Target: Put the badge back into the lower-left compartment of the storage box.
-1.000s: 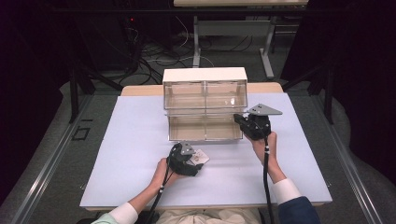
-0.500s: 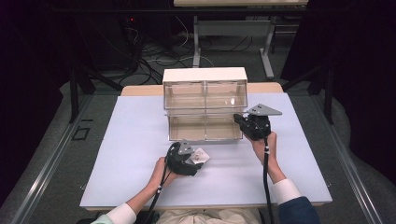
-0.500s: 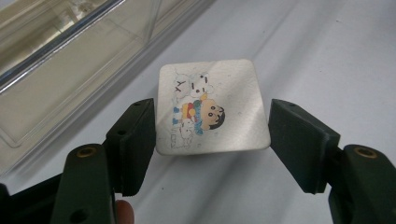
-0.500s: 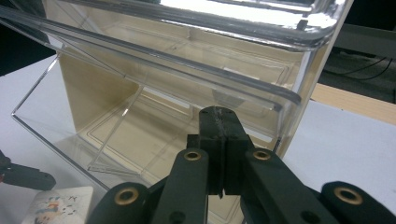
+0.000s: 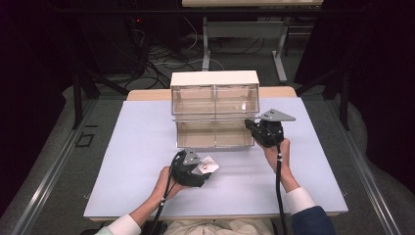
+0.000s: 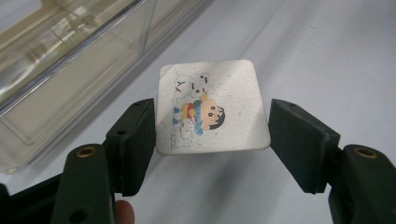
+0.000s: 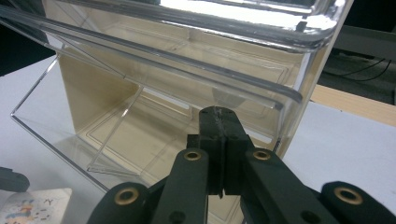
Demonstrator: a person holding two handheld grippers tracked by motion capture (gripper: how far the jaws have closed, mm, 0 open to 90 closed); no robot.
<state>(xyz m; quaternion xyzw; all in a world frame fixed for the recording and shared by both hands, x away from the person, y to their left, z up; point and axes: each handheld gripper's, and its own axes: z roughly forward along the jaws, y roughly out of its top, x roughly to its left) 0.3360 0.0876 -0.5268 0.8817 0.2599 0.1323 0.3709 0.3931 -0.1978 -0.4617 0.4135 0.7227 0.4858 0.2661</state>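
In the high view, a white-topped table (image 5: 147, 161) was seen with a clear two-tier drawer cabinet (image 5: 215, 110) standing toward its far edge; the left gripper (image 5: 192, 169) was held in front of the cabinet with a small white card (image 5: 208, 165) at its tip, and the right gripper (image 5: 264, 131) was set against the cabinet's lower right corner; the card's picture could not be made out from there.

In the left gripper view, the card (image 6: 212, 107) was shown close up, clamped by its two side edges between the black jaws and raised off the table, just beside the lower drawer's clear front (image 6: 70, 60); a cartoon child in a red and yellow top was printed on it beside pale animal figures; a few small marks resembling letters were present but could not be read.

In the right gripper view, the jaws were seen pressed together with nothing visible between them, the tips lying at the clear wall of the lower drawer (image 7: 140, 121); a corner of the card (image 7: 32, 205) was caught at the lower left.
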